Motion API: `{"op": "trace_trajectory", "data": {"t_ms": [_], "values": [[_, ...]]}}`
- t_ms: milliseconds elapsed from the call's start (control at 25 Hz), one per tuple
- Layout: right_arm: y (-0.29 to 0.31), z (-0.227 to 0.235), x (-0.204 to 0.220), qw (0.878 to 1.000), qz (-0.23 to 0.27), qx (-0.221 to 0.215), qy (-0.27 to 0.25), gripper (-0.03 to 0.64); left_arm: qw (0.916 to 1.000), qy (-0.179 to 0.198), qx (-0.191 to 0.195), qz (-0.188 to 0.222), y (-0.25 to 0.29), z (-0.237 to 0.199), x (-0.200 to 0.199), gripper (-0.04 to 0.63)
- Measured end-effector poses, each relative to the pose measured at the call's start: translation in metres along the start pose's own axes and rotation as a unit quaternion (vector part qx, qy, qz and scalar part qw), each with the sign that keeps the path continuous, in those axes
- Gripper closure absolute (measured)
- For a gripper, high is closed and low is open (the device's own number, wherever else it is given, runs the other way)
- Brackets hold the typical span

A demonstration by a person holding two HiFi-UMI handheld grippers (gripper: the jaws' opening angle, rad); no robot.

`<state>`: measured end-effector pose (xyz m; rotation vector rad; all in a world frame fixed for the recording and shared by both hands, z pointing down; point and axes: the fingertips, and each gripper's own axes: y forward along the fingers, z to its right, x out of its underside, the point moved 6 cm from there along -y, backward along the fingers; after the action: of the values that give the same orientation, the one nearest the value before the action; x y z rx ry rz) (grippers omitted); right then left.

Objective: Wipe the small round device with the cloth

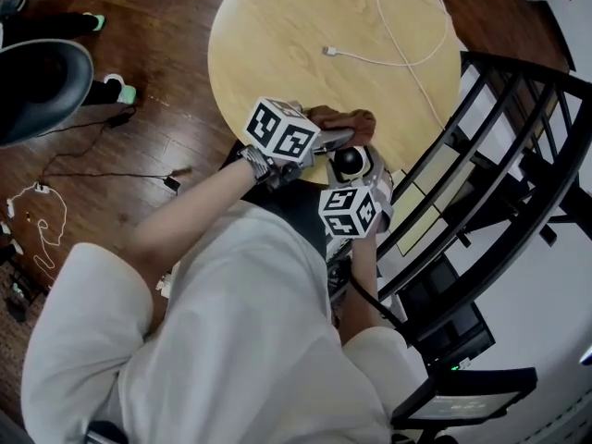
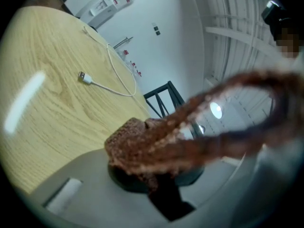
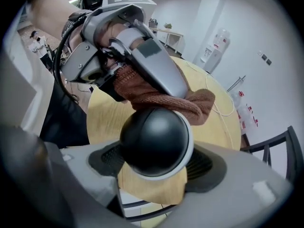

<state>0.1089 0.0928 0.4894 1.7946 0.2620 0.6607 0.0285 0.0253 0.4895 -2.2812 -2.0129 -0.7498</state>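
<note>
Left claw [image 1: 342, 140] tight on blurred cloth [image 2: 142, 144]; right claw [image 3: 154, 164] tight on half-hidden round device [image 3: 152, 137].

cloth [image 1: 347, 118] against device [image 1: 350, 162], cable [image 1: 388, 58] behind on table [image 1: 277, 35]

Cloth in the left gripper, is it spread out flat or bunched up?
Bunched up: the cloth is a crumpled wad pinched in the left gripper, right by the small round device.

I count two tools, my left tool [image 1: 344, 135] and my right tool [image 1: 355, 168], one cloth [image 1: 350, 118], one small round device [image 3: 154, 139], one white cable [image 1: 400, 59] and one round tabletop [image 1: 277, 44].
</note>
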Motion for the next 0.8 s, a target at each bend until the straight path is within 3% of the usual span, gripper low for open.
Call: {"op": "trace_trajectory", "data": {"t_ms": [400, 680, 800], "values": [[0.001, 0.000, 0.001, 1.000, -0.003, 0.007, 0.019, 0.255, 0.9955, 0.018, -0.064, -0.068, 0.011, -0.029, 0.004, 0.512], [0.002, 0.002, 0.003, 0.999, -0.005, 0.016, 0.029, 0.255, 0.9923, -0.010, -0.093, -0.081, 0.018, -0.041, 0.007, 0.514], [0.005, 0.000, 0.001, 0.999, -0.029, 0.017, 0.042, 0.255, 0.9872, -0.014, -0.119, -0.106, 0.019, -0.046, 0.007, 0.514]]}}
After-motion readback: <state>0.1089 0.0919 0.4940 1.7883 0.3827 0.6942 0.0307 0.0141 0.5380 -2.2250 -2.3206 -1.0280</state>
